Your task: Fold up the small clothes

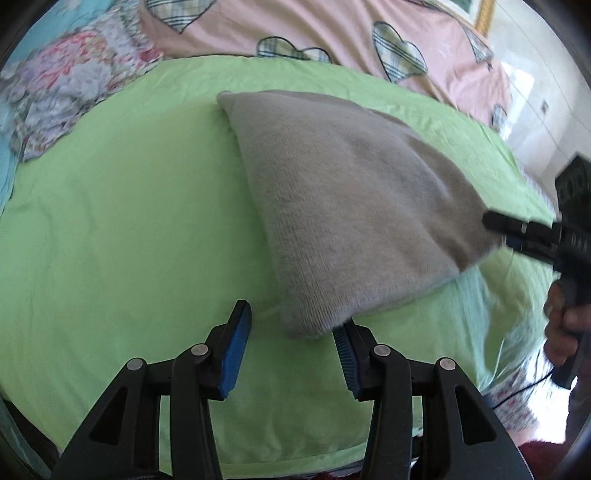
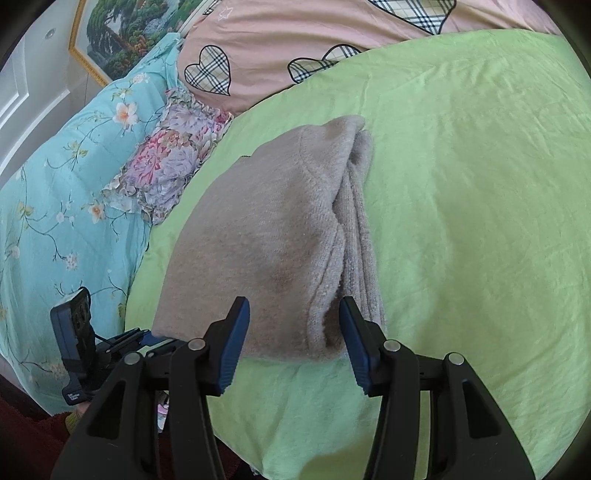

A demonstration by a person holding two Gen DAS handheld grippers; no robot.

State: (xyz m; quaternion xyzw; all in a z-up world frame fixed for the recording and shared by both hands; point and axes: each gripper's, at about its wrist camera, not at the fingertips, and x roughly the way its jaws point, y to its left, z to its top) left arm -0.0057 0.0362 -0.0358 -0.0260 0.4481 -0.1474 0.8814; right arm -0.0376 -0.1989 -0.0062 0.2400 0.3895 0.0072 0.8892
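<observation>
A folded grey knit garment lies on a green sheet. My left gripper is open, its fingers astride the garment's near corner, not closed on it. In the left wrist view my right gripper reaches the garment's right edge, with cloth between its fingers. In the right wrist view the garment lies folded with stacked layers at its right side. My right gripper is open around the near edge. The left gripper shows at the garment's left corner.
A pink quilt with plaid hearts lies at the back. A turquoise floral quilt and a purple floral cloth lie to the left. A framed picture hangs on the wall. The bed's near edge is close.
</observation>
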